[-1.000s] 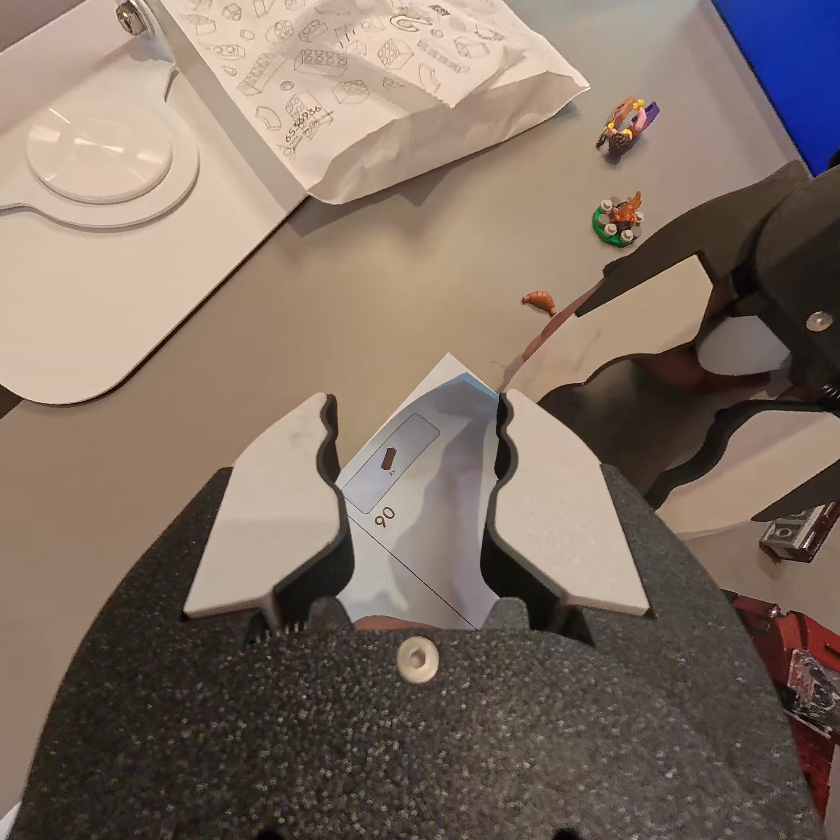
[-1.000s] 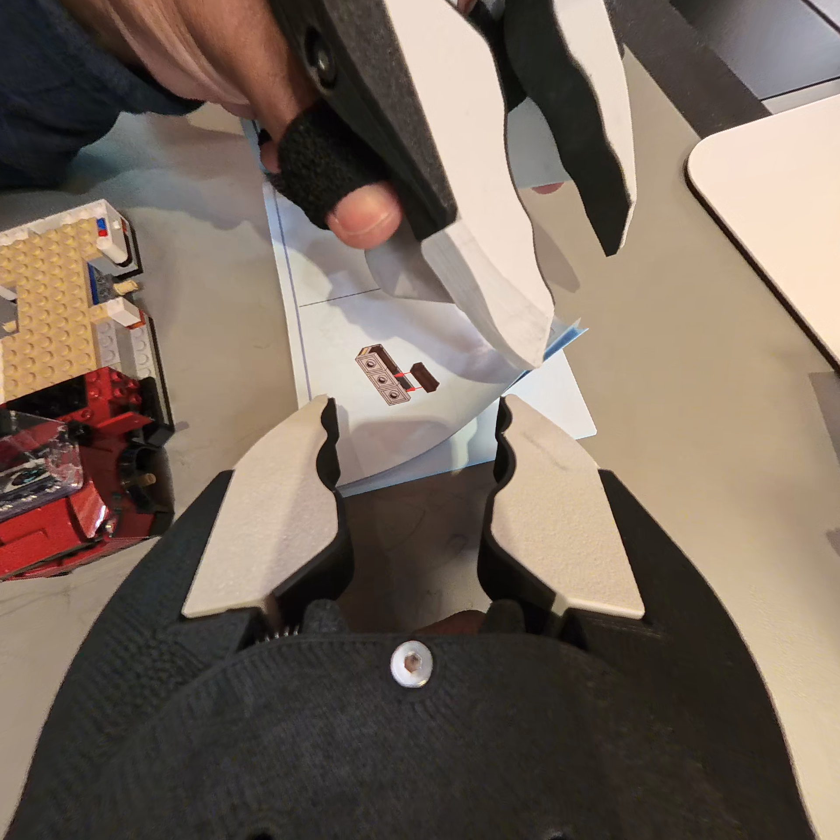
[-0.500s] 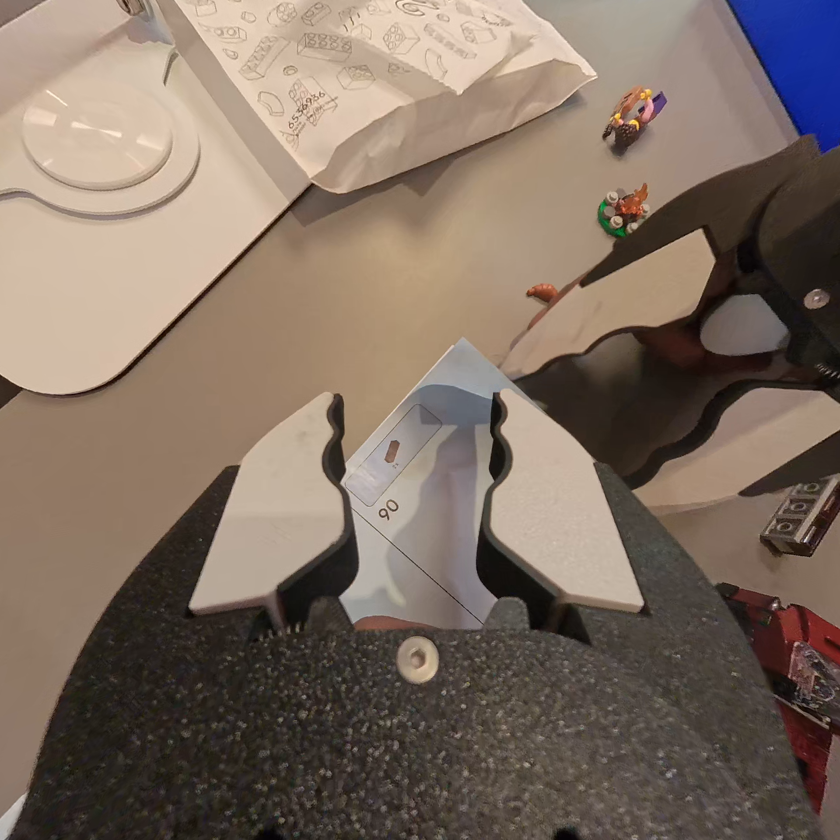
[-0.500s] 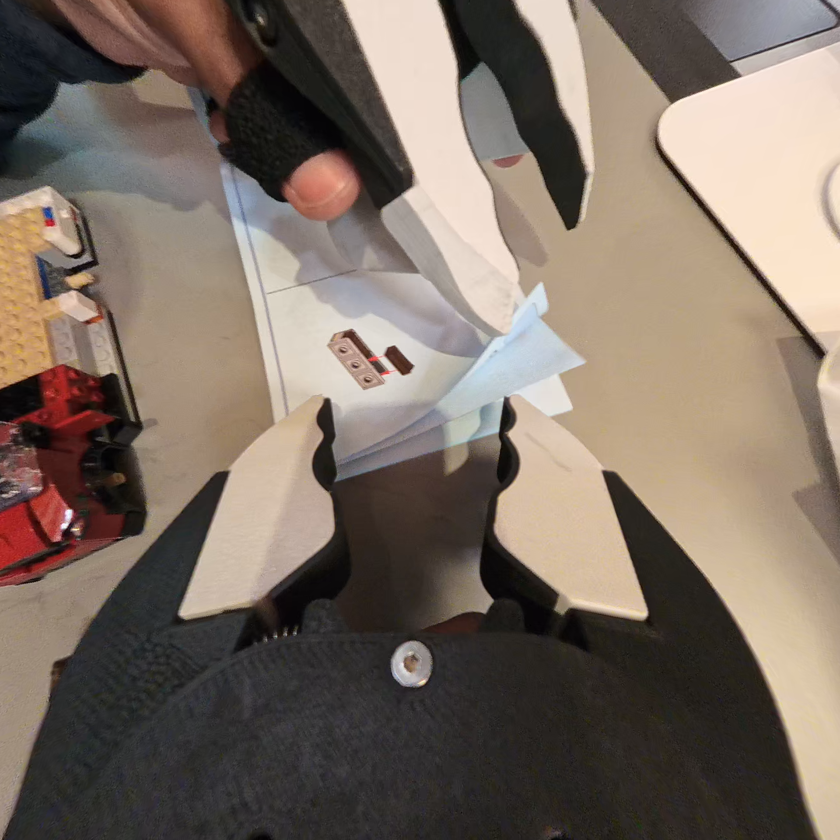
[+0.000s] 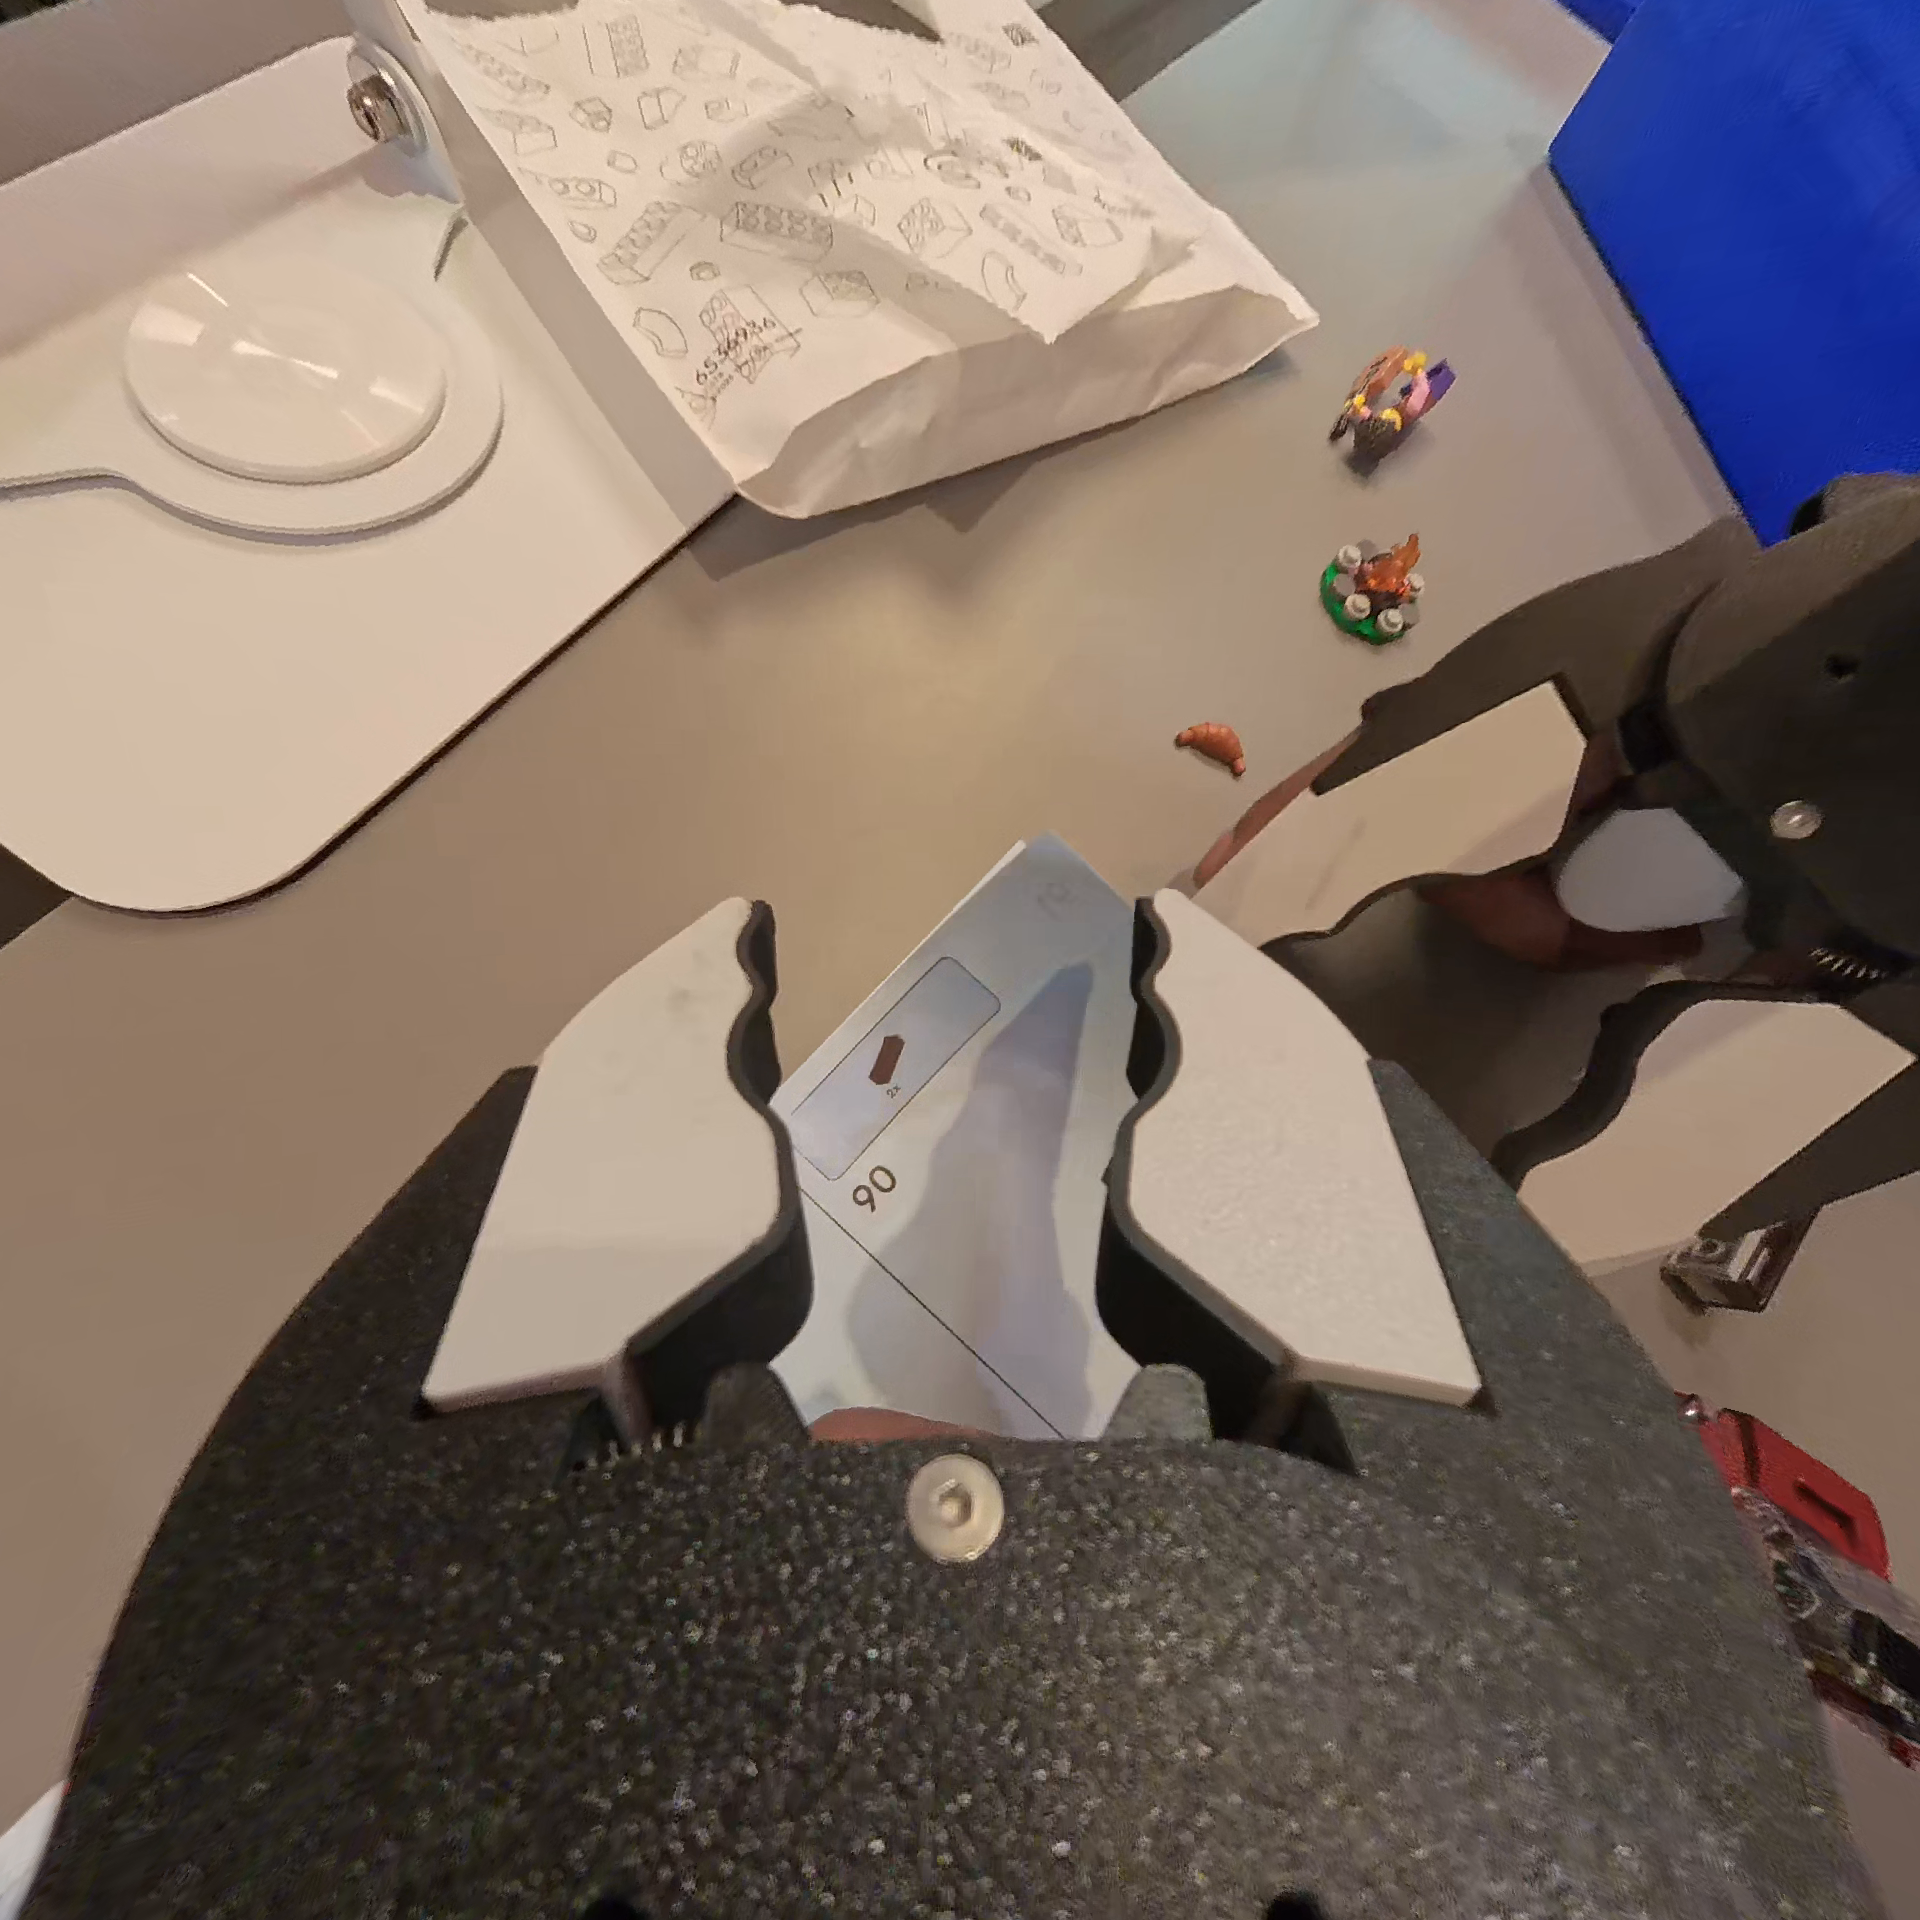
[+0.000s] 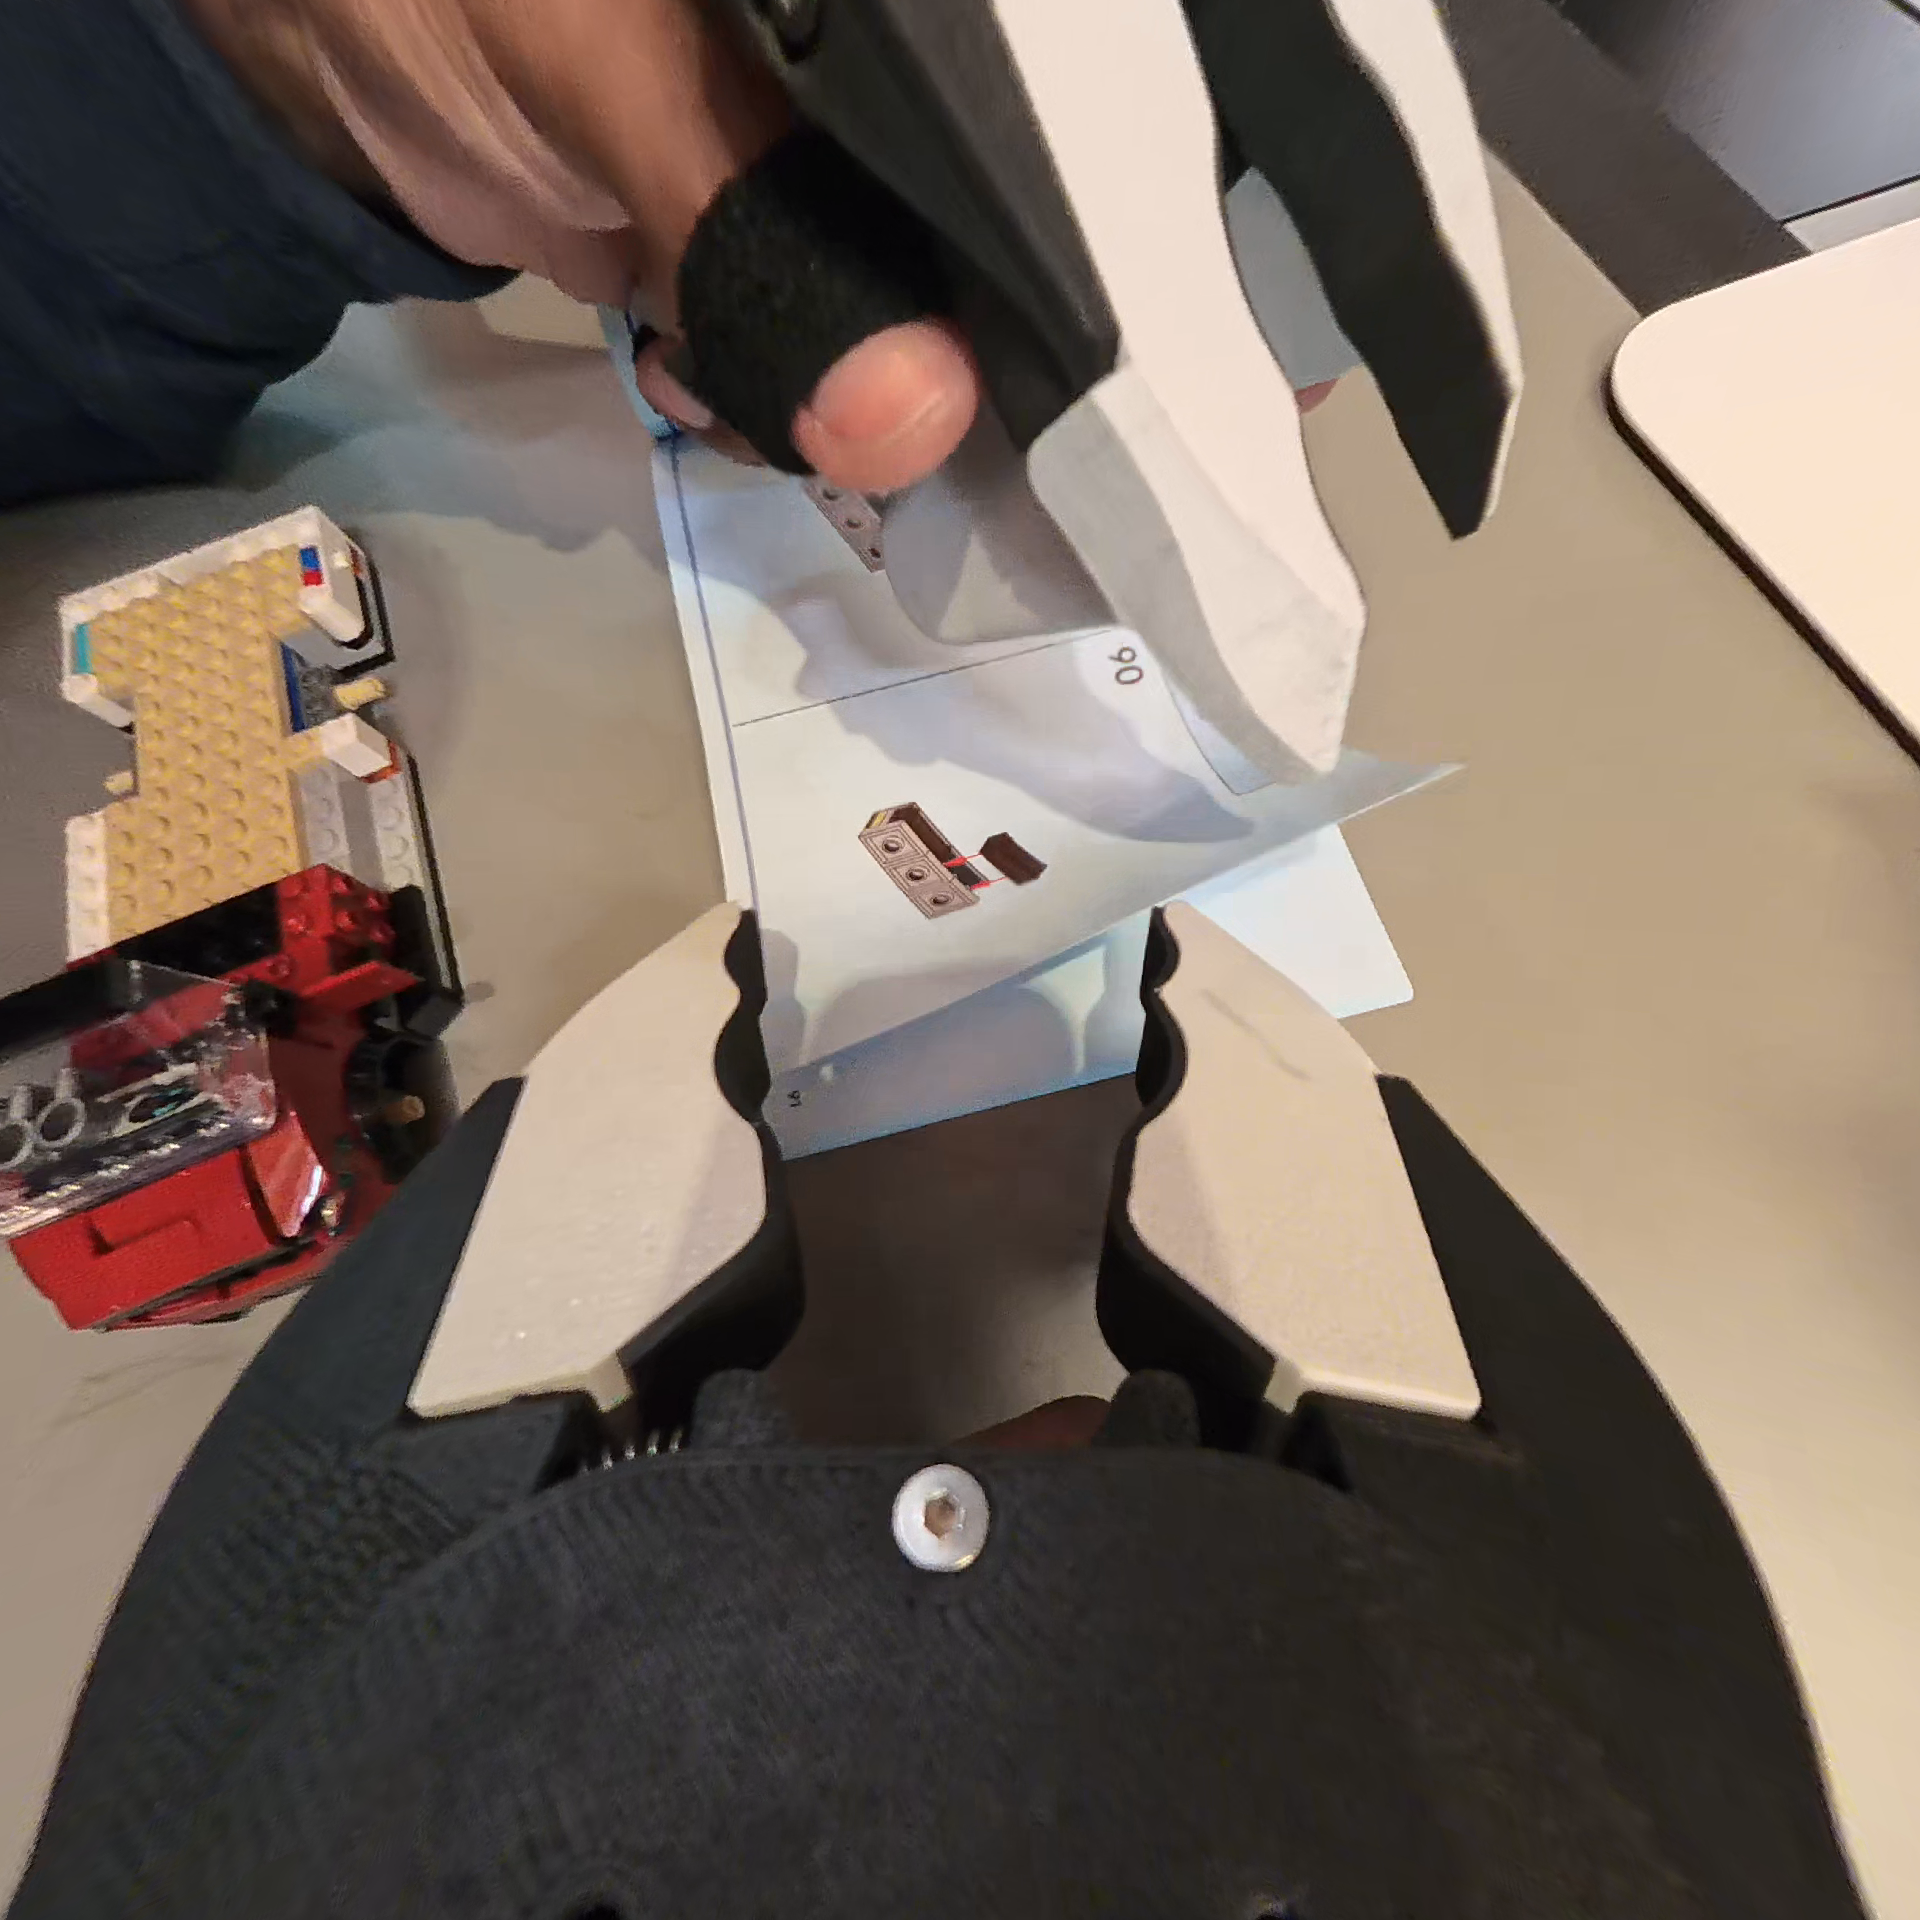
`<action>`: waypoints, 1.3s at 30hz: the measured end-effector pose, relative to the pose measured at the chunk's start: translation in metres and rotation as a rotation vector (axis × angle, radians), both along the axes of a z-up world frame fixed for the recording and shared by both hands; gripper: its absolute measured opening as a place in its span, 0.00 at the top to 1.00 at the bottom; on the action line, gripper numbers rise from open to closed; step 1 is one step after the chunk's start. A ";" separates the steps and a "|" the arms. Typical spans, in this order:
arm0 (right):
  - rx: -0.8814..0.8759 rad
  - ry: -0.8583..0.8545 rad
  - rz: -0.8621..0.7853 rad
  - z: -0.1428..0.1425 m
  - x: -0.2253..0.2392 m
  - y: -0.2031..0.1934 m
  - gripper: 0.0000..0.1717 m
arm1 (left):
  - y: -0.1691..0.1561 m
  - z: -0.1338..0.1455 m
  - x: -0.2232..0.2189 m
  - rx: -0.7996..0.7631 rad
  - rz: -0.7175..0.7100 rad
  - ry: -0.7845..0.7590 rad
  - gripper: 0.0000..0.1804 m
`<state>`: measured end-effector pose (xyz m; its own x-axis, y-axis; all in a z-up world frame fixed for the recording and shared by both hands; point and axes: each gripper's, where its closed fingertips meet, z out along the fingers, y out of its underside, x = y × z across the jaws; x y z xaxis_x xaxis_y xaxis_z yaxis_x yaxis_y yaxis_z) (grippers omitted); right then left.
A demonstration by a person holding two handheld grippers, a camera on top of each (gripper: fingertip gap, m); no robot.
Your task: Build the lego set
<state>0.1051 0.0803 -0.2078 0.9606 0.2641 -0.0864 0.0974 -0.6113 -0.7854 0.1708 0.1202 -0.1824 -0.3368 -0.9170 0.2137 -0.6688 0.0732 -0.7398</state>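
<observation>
1. Since a second ago your left gripper has lifted the top page of the instruction booklet higher, so that the page's free corner now stands clear of the sheets under it; your right gripper has stayed just short of the booklet's near edge.
2. Far left in the right wrist view, a half-built brick model in tan, white and red sits on the table, just beside the booklet.
3. Your left hand comes in from the upper left, a dark sleeve behind it and a black fabric band round the thumb. It tilts the left gripper steeply down over the booklet.
4. The left gripper's jaws stand wide apart. One finger rests on the raised page near its corner; the other hangs free above the table. Nothing is clamped between them.
5. In the left wrist view the page fills the gap between those fingers without either pad pressing it.
6. Your right gripper points at the booklet from the opposite side, held low and fairly level. Its jaws are also wide open and hold nothing; the booklet's edge lies just ahead of the tips.
7. Right of the booklet in the left wrist view lie a small brown croissant piece, a green round brick piece and a pink-and-purple one.
8. A printed white paper bag and a white tray lie at the back left.
</observation>
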 end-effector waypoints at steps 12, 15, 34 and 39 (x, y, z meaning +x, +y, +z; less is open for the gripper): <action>0.075 0.008 0.048 0.014 -0.016 0.004 0.59 | -0.016 0.000 -0.039 -0.054 -0.071 0.074 0.64; 0.104 -0.006 0.062 0.018 -0.022 0.005 0.59 | -0.020 0.003 -0.045 -0.064 -0.079 0.075 0.66; 0.003 -0.005 0.054 0.000 -0.007 -0.005 0.60 | -0.007 -0.001 -0.048 -0.107 -0.041 0.096 0.69; 0.004 -0.014 0.060 0.000 -0.009 -0.005 0.60 | -0.010 -0.003 -0.048 -0.108 -0.048 0.100 0.69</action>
